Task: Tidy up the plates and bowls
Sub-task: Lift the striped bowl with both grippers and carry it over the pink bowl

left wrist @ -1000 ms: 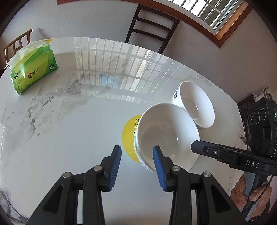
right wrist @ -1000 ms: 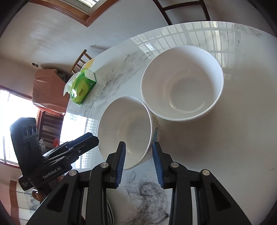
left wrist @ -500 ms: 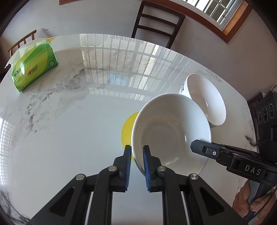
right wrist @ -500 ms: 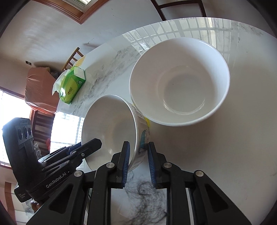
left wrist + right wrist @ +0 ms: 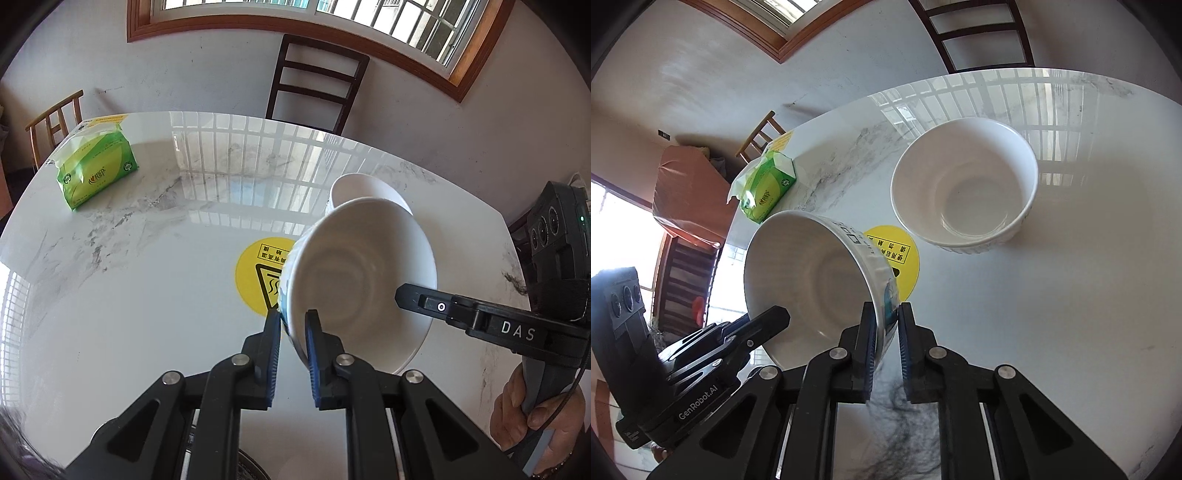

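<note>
We see left gripper [image 5: 291, 325] and right gripper [image 5: 887, 328] both clamped on tilted bowl [image 5: 362, 273] rim, apparently lifted. Second bowl [image 5: 964, 192] sits on table [image 5: 1052, 314].

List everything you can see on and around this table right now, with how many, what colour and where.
held bowl: one, white, lifted and tilted above the table.
second bowl: one, white, upright on the table beyond the held one.
tissue pack: one, green, far left part of the table.
round sticker: one, yellow, on the tabletop, partly hidden by the held bowl.
table: one, white marble.
dark chair: one, dark brown, behind the table.
light chair: one, pale wood, by the tissue pack.
window frame: brown, on the wall.
left claw: black and blue, clamped on the held bowl's rim.
right claw: black and blue, clamped on the same rim.
right hand: on the handle.
</note>
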Demonstrator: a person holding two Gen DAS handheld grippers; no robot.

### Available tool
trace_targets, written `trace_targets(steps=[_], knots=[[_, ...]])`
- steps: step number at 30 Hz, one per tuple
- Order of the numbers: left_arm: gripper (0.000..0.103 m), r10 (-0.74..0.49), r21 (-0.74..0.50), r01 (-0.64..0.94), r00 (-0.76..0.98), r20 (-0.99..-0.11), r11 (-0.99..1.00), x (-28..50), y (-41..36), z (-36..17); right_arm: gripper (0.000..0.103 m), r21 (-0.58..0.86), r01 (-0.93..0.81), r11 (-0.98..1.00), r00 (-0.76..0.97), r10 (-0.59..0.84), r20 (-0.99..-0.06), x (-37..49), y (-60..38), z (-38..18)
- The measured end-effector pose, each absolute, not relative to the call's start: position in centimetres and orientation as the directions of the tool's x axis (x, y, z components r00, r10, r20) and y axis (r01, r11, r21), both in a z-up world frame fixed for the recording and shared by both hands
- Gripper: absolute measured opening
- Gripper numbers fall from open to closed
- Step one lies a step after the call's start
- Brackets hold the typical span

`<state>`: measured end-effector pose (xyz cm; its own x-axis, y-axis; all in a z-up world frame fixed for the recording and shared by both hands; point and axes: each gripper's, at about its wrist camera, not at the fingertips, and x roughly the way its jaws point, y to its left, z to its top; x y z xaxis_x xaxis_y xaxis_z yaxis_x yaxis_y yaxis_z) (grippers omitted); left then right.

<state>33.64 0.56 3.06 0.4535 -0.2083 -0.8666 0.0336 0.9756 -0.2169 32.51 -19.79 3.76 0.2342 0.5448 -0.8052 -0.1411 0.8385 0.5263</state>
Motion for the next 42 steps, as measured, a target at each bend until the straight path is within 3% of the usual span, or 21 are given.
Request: trace_targets(steps=[22,42], knots=[[0.014,-0.194,-0.132,0.147,0.594,-0.781,0.980,20.1,-5.7,11.5,0.011,0.532,-0.207,0.821,0.341,0.570,-0.748,21.3,-24.8,11.7],[0.014,-0.211,-0.129,0.186,0.537,-0.817,0.974,10.2,-6.8,8.0,0.011,0.580,-0.163,0.798,0.295,0.600,-0.743,11.4,-26.0,8.5]])
